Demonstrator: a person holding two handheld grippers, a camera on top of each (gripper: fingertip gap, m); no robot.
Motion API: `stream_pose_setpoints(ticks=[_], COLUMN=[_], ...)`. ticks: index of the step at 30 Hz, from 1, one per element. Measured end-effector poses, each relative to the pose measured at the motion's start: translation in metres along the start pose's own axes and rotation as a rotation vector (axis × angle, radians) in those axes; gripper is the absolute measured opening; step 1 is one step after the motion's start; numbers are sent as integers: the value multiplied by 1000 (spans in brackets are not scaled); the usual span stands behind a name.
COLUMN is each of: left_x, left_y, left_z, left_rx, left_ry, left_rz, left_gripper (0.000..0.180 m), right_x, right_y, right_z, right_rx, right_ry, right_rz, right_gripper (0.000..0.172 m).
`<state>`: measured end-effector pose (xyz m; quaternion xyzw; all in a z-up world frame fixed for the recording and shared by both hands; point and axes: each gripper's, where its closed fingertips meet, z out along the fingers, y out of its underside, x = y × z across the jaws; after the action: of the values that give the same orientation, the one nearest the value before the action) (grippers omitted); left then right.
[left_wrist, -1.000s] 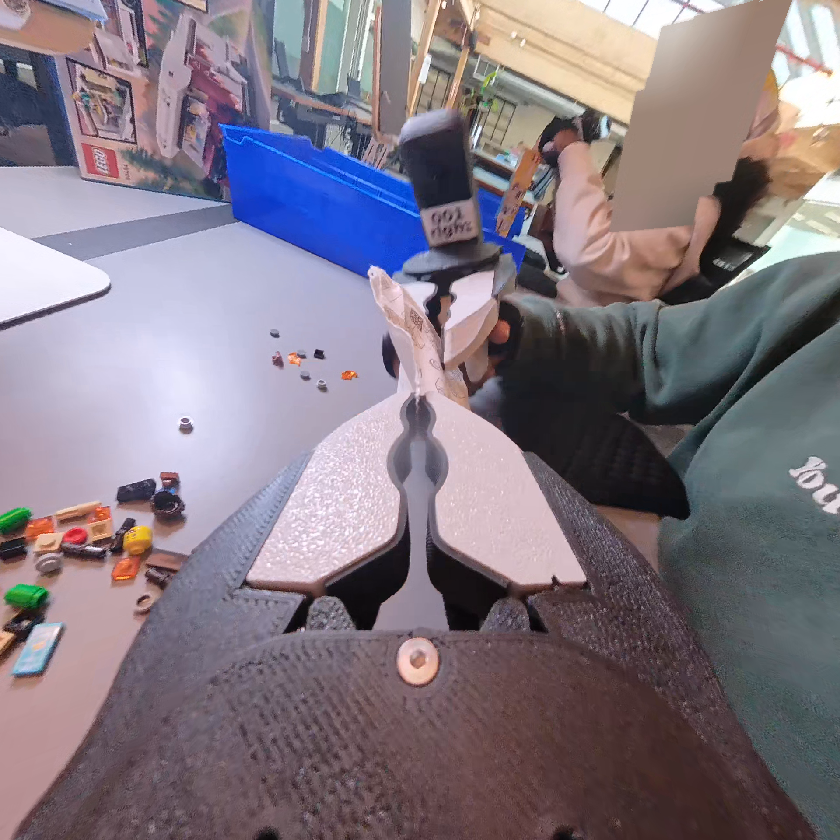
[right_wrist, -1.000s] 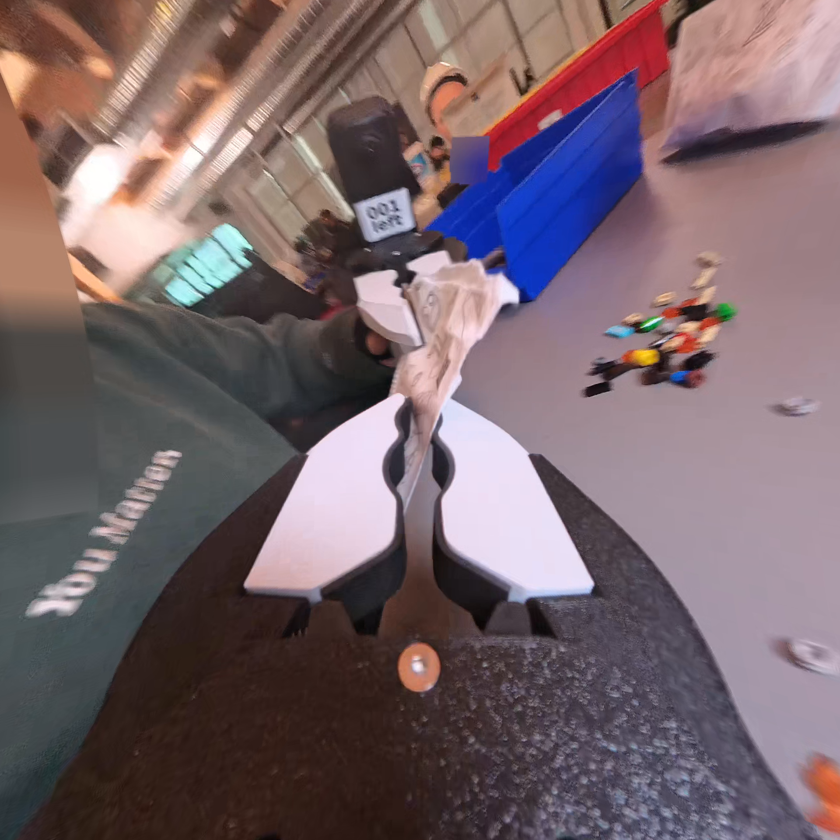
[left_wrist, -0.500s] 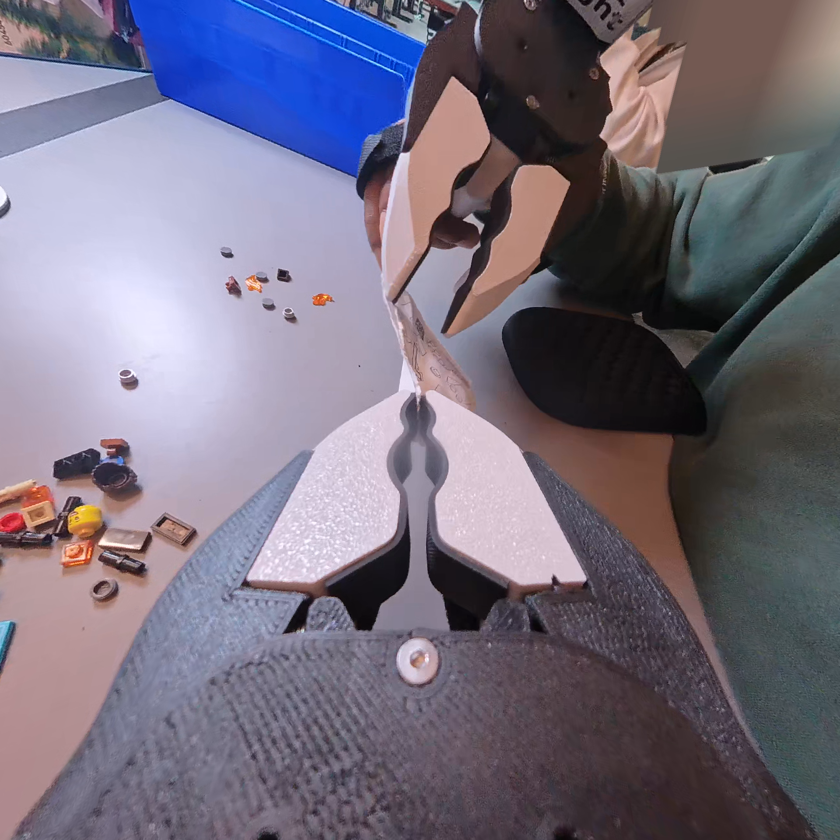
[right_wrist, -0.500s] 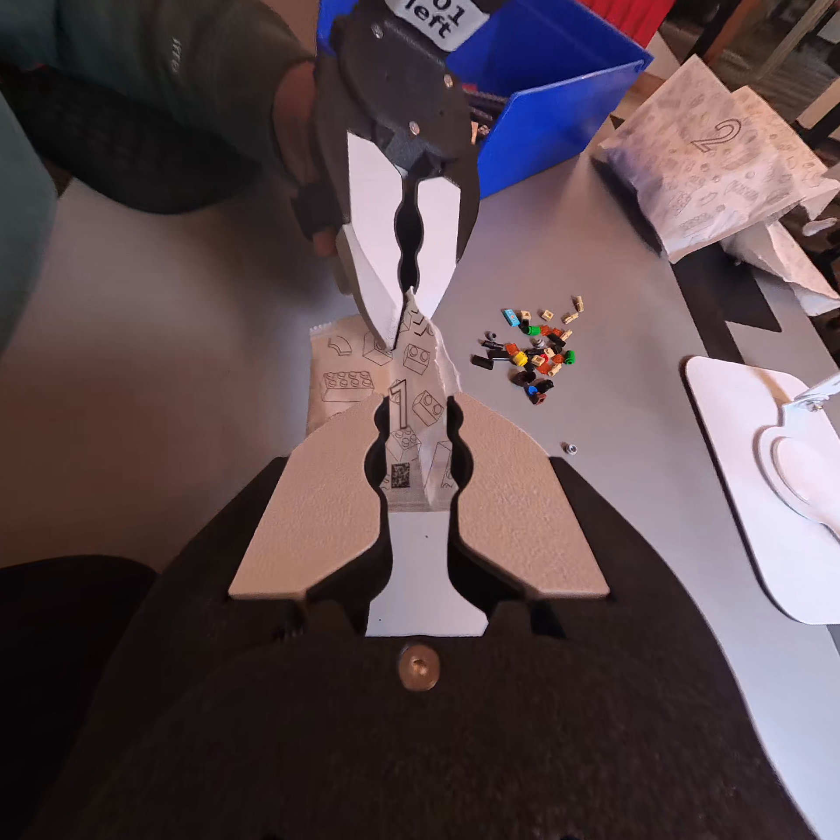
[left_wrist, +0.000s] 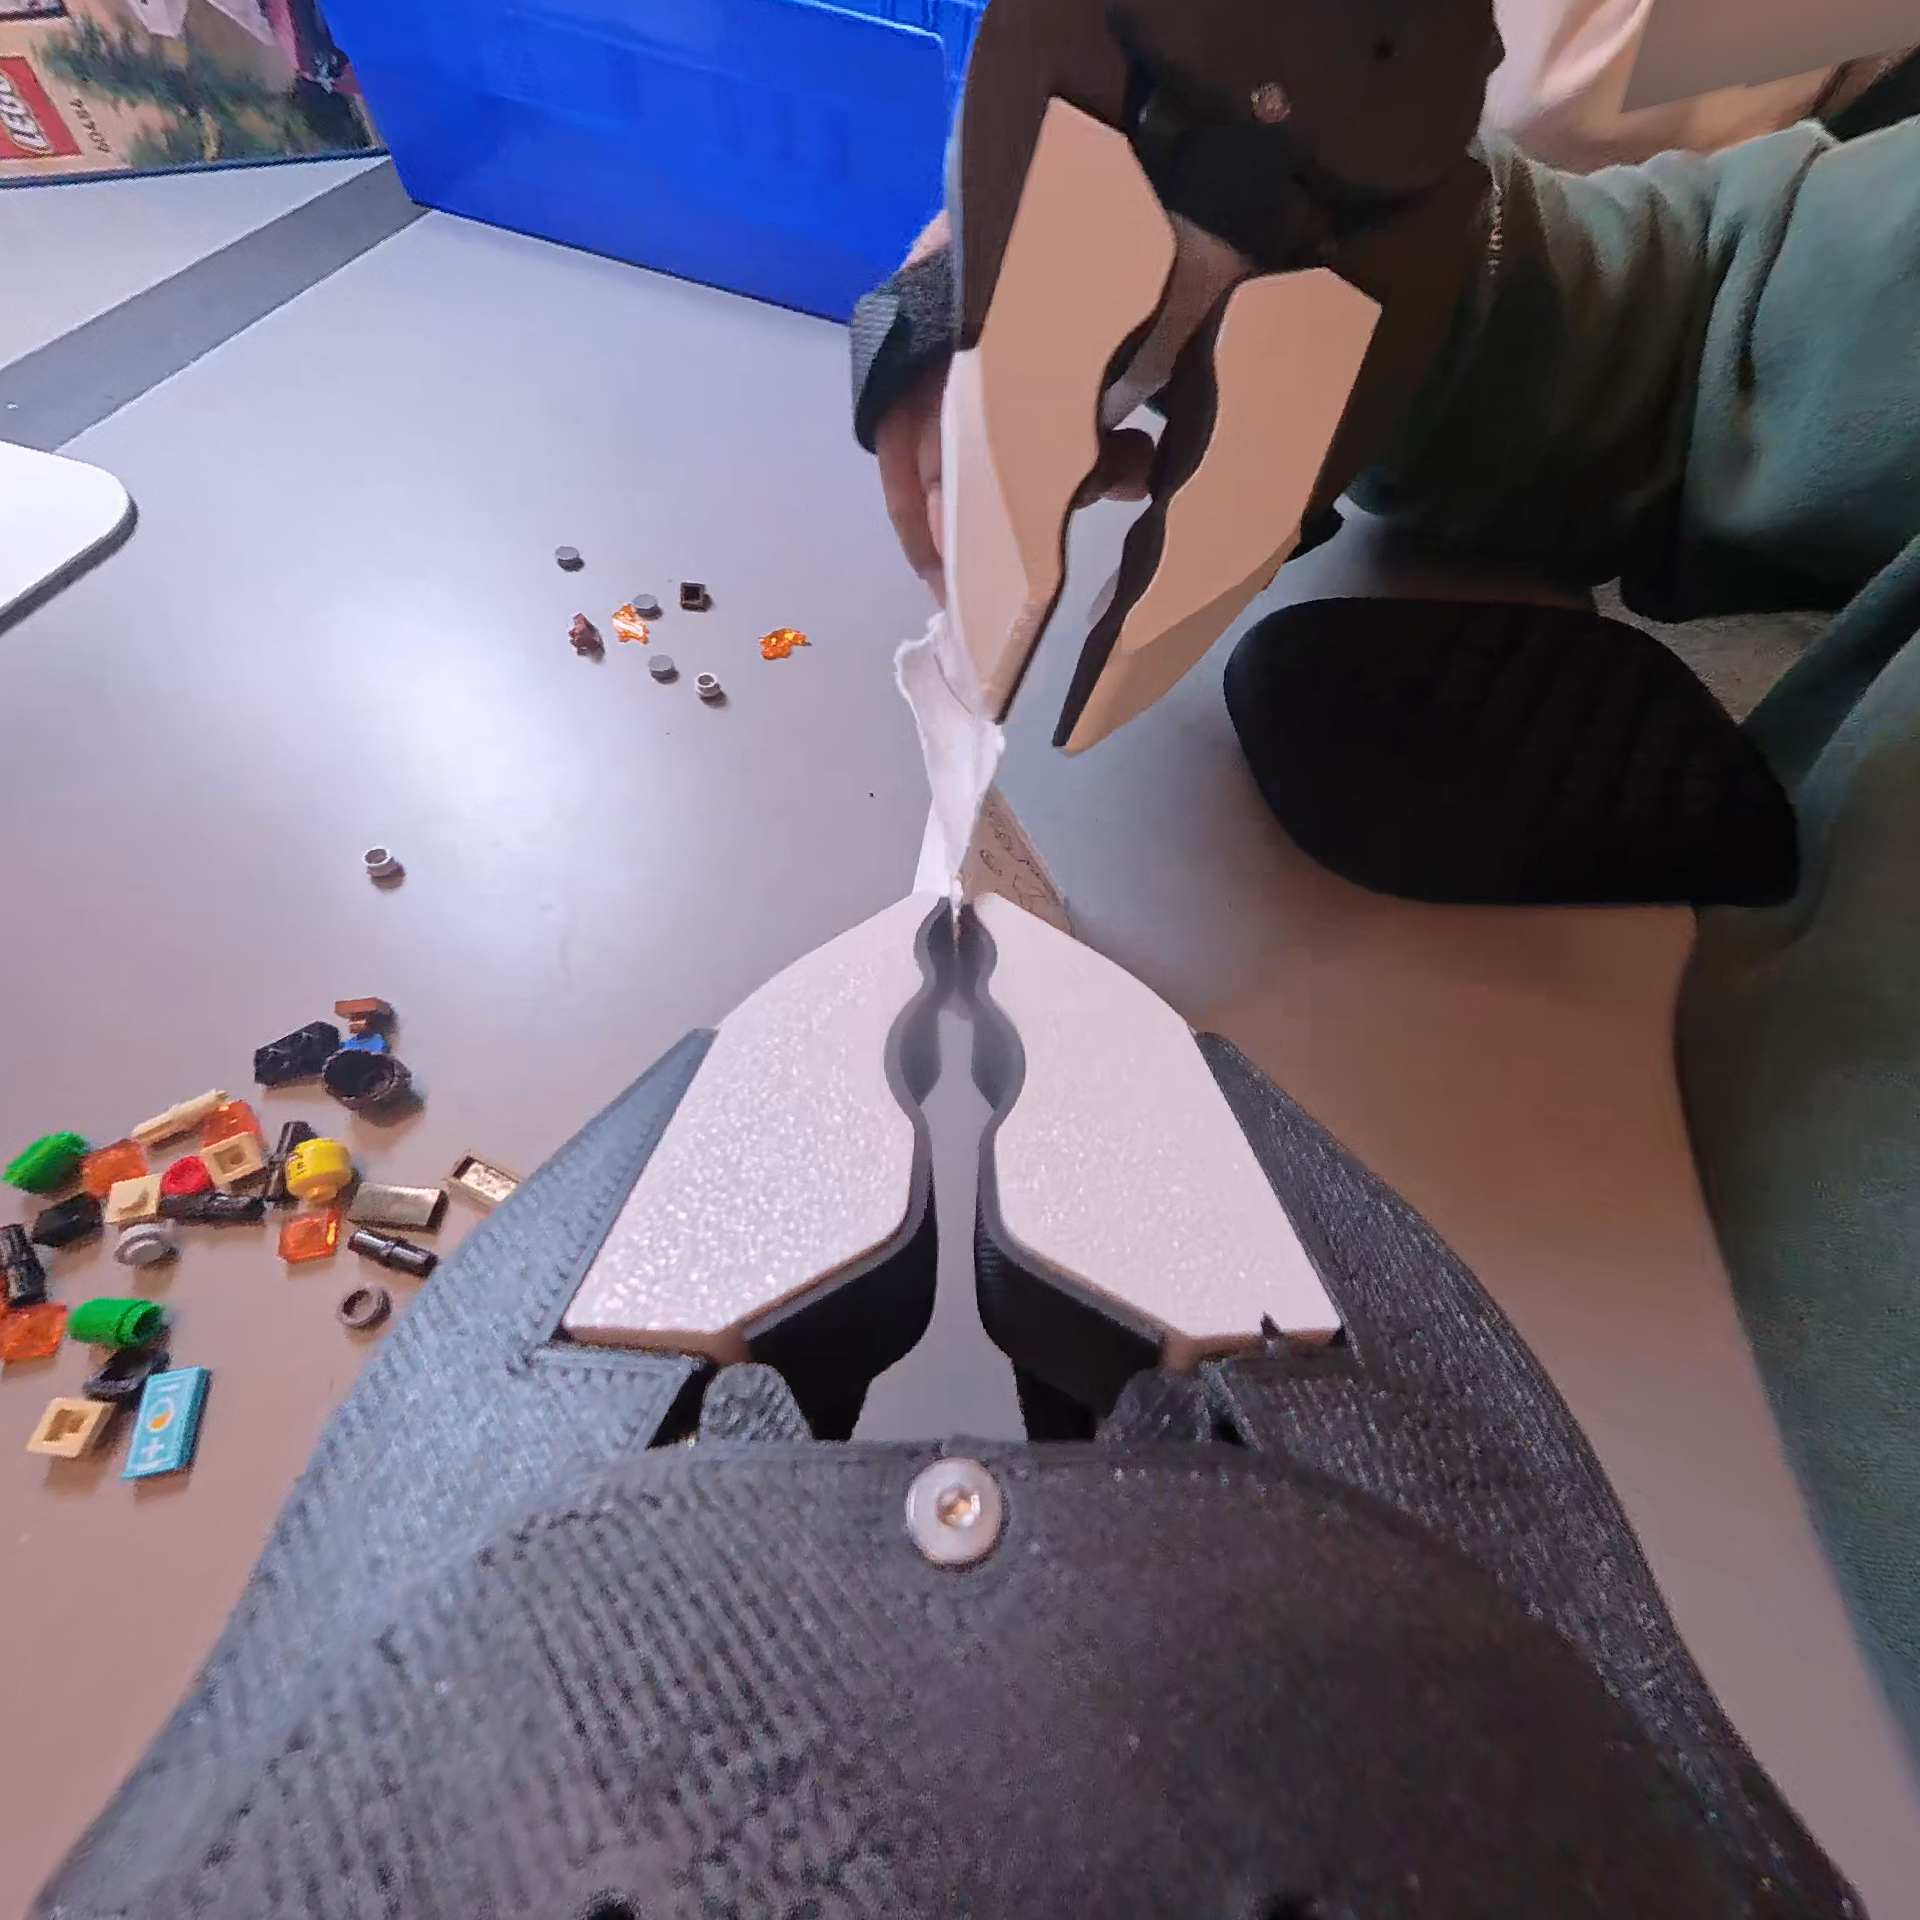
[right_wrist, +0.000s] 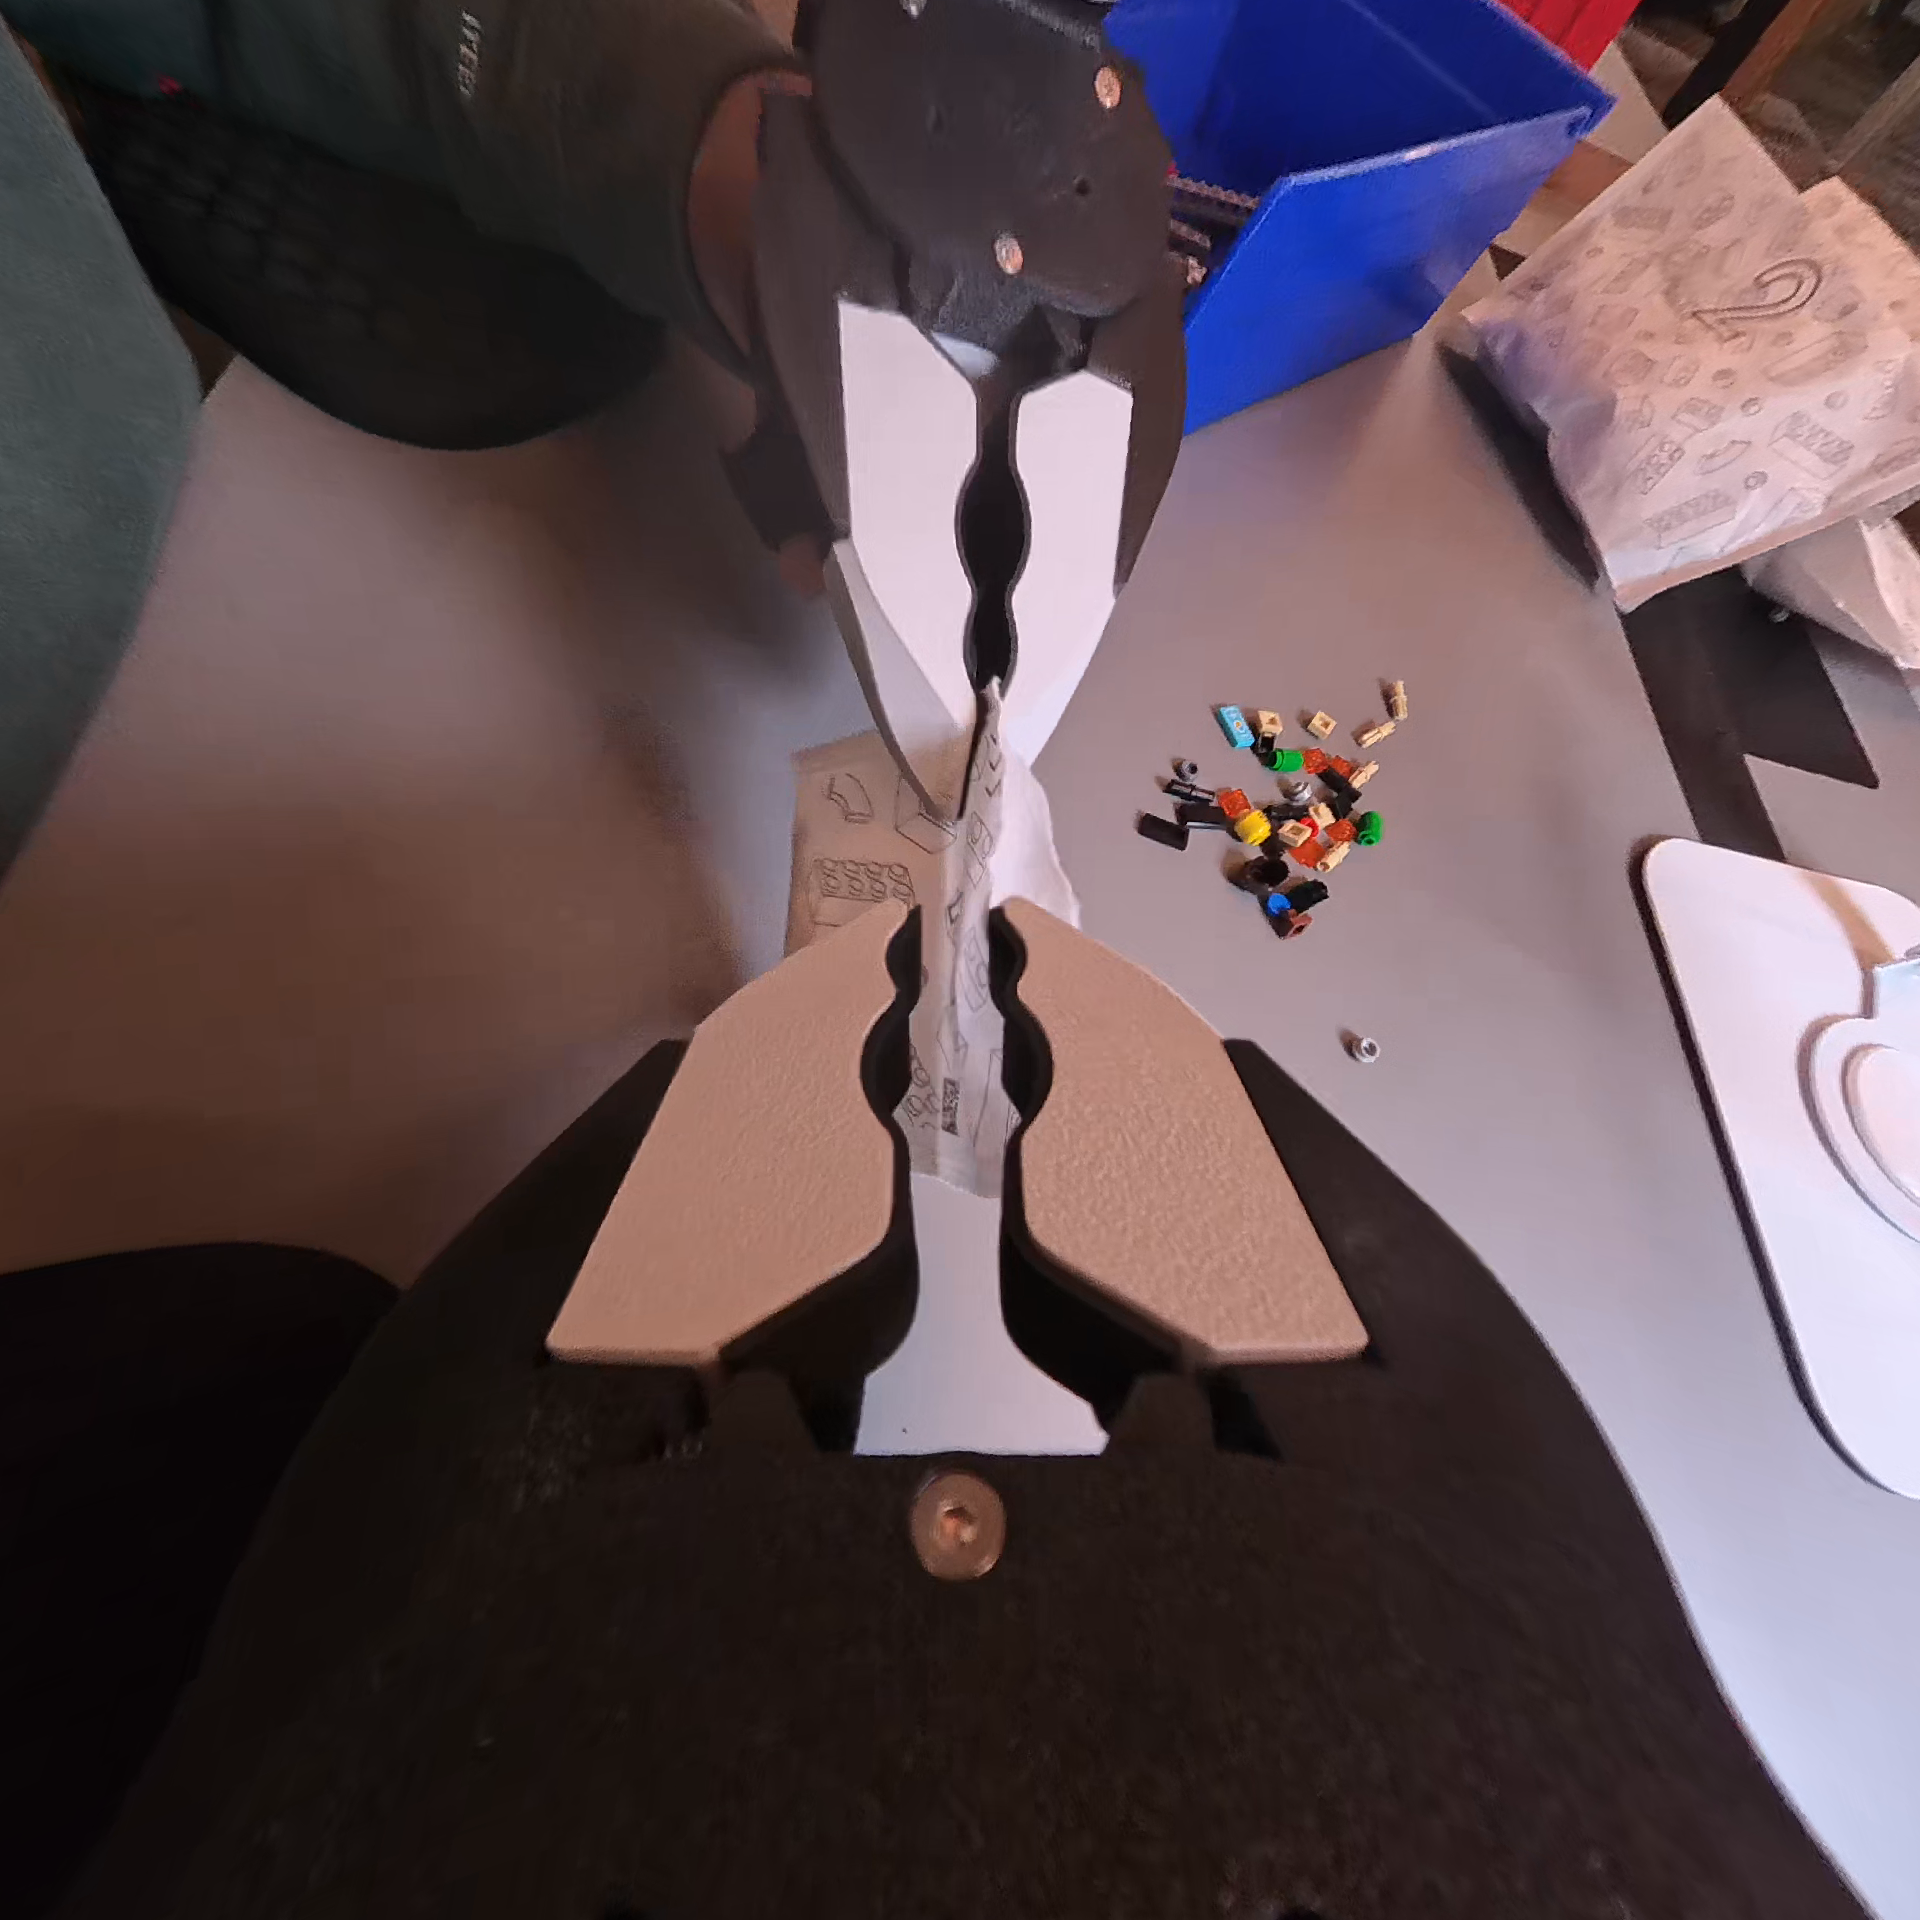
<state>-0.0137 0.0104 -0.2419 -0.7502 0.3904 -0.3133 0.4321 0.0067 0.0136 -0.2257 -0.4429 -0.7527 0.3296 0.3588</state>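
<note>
My left gripper (left_wrist: 954, 914) is shut on the edge of a white printed paper bag (left_wrist: 961, 769). In the right wrist view the left gripper (right_wrist: 982, 727) points down and the bag (right_wrist: 961, 997) hangs from its tips, with the lower part lying on the grey table (right_wrist: 1455, 1143). My right gripper (right_wrist: 956, 914) is open, and a strip of the bag runs through the gap between its fingers. In the left wrist view the right gripper (left_wrist: 1034, 732) has one fingertip (left_wrist: 992, 696) against the bag's top and the other standing apart, with table showing between them.
A pile of small loose bricks (left_wrist: 208, 1195) lies left of my left gripper, also in the right wrist view (right_wrist: 1288, 821). A smaller scatter (left_wrist: 665, 623) lies farther off. A blue bin (right_wrist: 1351, 187), a second paper bag (right_wrist: 1714, 364), a white tray (right_wrist: 1787, 1039) and a green sleeve (left_wrist: 1662, 364) surround the area. My left and right fingertips are right by each other.
Both grippers tipped down toward the table. The right gripper, shut on the bag a second ago, let go and opened wide, then narrowed again around the strip. The left stayed shut on the bag.
</note>
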Motion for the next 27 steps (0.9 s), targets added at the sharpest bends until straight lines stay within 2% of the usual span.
stream_pose_setpoints(ticks=[5, 8, 9, 13, 15, 17, 18, 22, 25, 27], left_x=[0, 5, 6, 8, 17, 22, 18, 11, 21, 22], left_y=[1, 1, 1, 0, -11, -25, -29, -36, -30, -25], left_z=[1, 3, 4, 5, 0, -10, -12, -10, -2, 2], left_rx=[-10, -18, -24, -17, 54, 115, 125, 77, -29, -80], left_ry=[-6, -3, -9, -29, 61, 183, 203, 207, 250, 238], left_rz=[-19, 33, 57, 107, 39, -112, -164, -192, -201, -203], left_gripper=[1, 1, 1, 0, 3, 24, 27, 26, 25, 17], right_x=[-3, -1, -4, -7, -4, 0, 0, -9, -14, -17], right_y=[3, 13, 15, 16, 11, 8, 6, -2, -7, -10], right_z=[2, 6, 7, 6, 3, 0, 0, 4, 7, 8], right_rx=[-25, -86, -98, -141, -132, -145, -156, -189, -219, -248], right_ry=[-19, -6, -23, -24, 3, 44, 62, 82, 94, 111], right_rz=[9, 20, 26, 2, -25, -77, -121, -256, -347, -422], right_gripper=[3, 17, 17, 2, 1, 1, 1, 1, 1, 1])
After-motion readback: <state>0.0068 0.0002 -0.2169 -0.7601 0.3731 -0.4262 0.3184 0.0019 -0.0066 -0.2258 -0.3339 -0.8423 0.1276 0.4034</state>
